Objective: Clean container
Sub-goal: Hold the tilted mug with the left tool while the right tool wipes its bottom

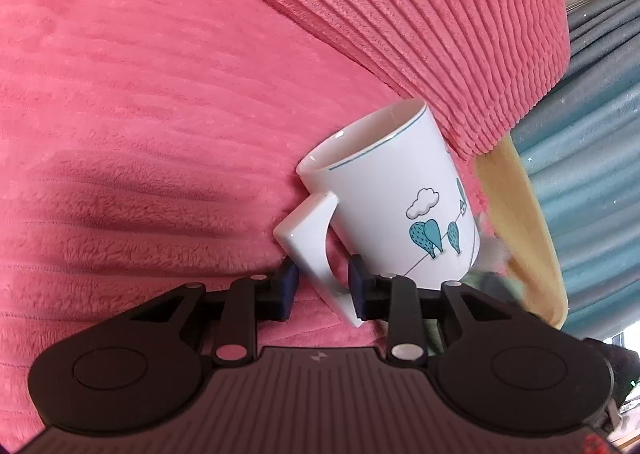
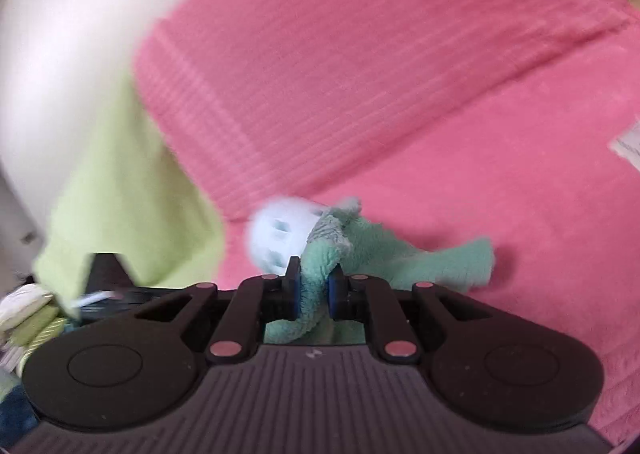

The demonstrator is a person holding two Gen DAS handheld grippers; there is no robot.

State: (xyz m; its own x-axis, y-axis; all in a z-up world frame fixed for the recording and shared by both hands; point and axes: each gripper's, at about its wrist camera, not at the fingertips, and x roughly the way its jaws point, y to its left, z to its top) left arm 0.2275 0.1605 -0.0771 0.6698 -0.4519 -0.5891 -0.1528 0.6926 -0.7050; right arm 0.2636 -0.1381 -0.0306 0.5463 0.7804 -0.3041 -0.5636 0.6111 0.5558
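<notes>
Left wrist shows mug (image 1: pixel 384 190) handle held; right wrist, green cloth (image 2: pixel 372 254) pinched.

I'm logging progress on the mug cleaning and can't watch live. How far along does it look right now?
Both pick-ups look done: the left gripper jaws clamp the white mug by its handle, and the right gripper jaws pinch the green cloth. In hand: the cloth is against the mug's outside, blurred. How much wiping remains cannot be told; setting both down is left.
</notes>
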